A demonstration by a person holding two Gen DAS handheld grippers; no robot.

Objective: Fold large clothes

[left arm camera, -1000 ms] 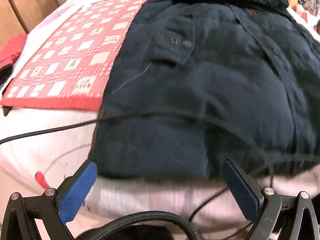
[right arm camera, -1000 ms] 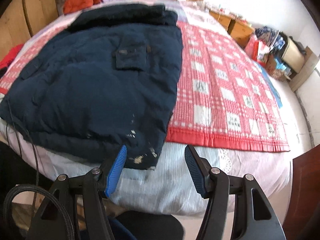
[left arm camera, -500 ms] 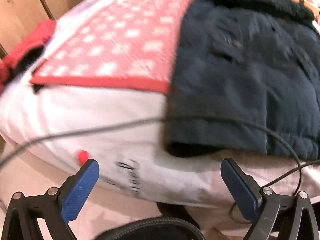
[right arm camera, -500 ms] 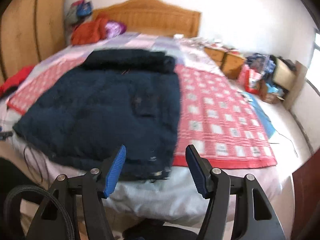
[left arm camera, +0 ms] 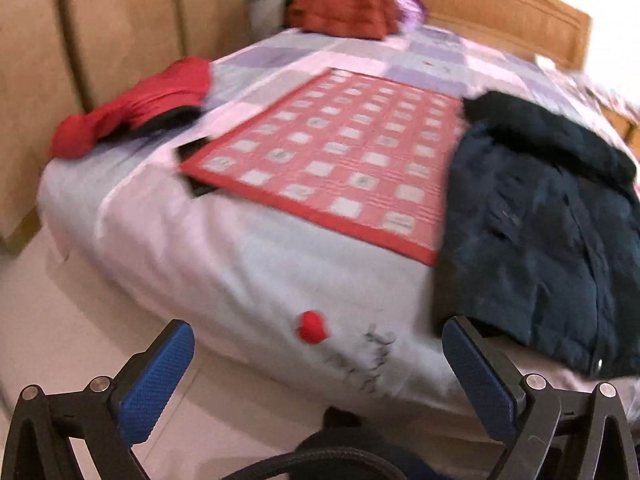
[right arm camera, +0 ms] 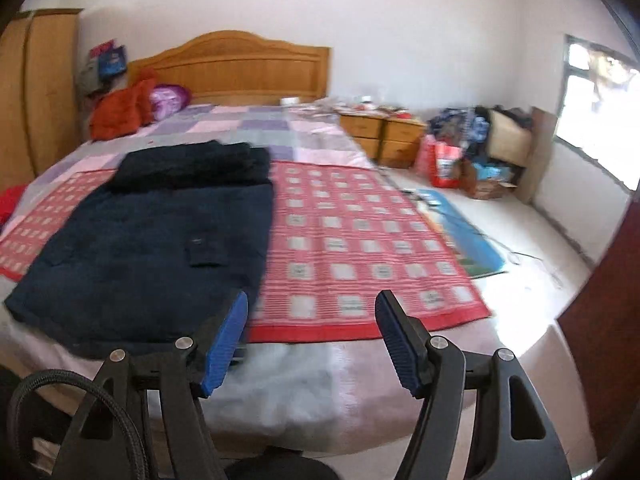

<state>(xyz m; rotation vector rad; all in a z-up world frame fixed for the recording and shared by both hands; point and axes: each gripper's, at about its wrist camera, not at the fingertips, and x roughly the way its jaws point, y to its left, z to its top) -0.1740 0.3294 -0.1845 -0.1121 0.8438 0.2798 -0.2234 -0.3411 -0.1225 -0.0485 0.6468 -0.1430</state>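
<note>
I am holding my left hand-held gripper [left arm camera: 316, 364] spread wide at the foot of the bed [left arm camera: 208, 264], its blue ribbed pads gripping nothing. I am holding my right hand-held gripper [right arm camera: 312, 340] partly spread, and it is empty too, hanging over the bed's near edge.

The navy padded jacket [right arm camera: 148, 248] is lying flat and folded into a rough rectangle, its fabric quilted and slightly puffy, a squared pocket flap [right arm camera: 206, 252] showing on its front. A darker, fuzzy collar or hood [right arm camera: 192, 166] is bunching along its far end. The jacket is resting partly on a red-and-white checked mat [right arm camera: 360, 248], thin and flat with a solid red border, and its near hem is reaching the mattress edge. From my left view the jacket [left arm camera: 552, 232] is sitting on the right, overlapping the mat [left arm camera: 340, 152].

A pale, soft sheet is covering the bed, with a small red mark [left arm camera: 314, 327] printed on its side. A red puffy garment [left arm camera: 132, 108] is slumping at the left edge, and a rust-coloured heap [right arm camera: 120, 110] is lying by the wooden headboard [right arm camera: 236, 66].
</note>
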